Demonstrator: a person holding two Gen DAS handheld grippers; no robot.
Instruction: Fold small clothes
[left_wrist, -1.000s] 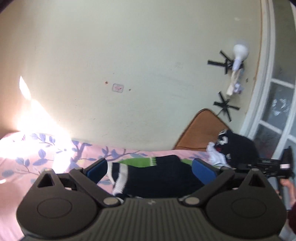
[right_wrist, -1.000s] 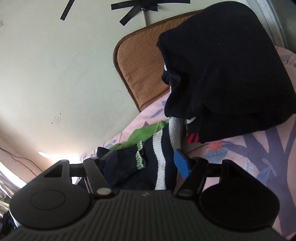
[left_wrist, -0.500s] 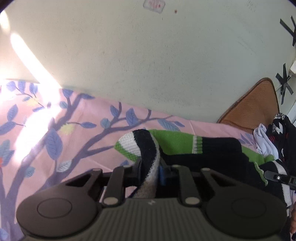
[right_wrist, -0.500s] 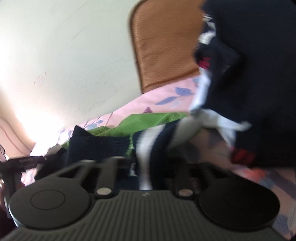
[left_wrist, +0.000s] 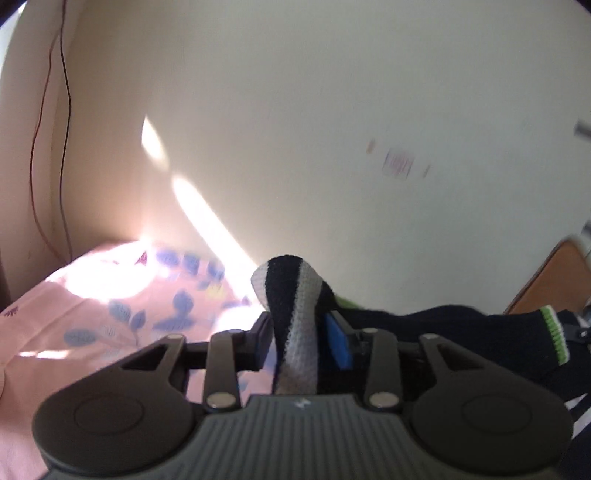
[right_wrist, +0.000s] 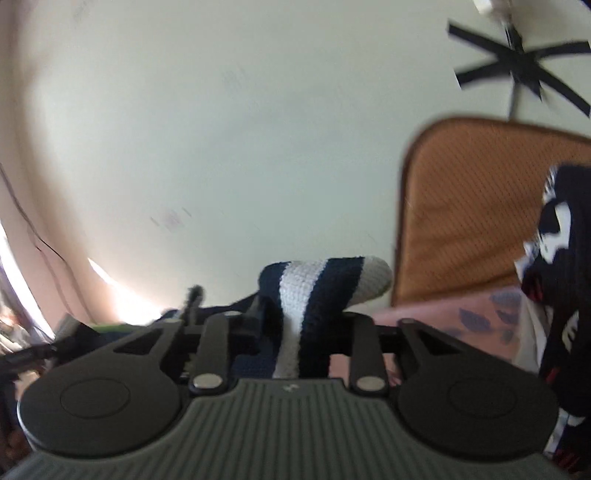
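Observation:
A navy knit sweater with white stripes and green trim lies on the pink leaf-print bedsheet. A striped fold of its hem stands up between the fingers of my left gripper. Those jaws are opening, and the blue pad shows bare beside the cloth. In the right wrist view another striped fold rises between the fingers of my right gripper. Its jaws are opening too, and the cloth sits loosely between them. The fingertips of both grippers are partly hidden by the knit.
A brown cushion leans on the pale wall at the right. A pile of dark clothes lies beside it on the bed. Black tape crosses mark the wall. A thin wire runs down the left corner.
Both grippers closed on striped folds of the sweater hem and carried them along; their jaws now stand wider again. The left view swung toward the sunlit corner, the right away from the dark pile.

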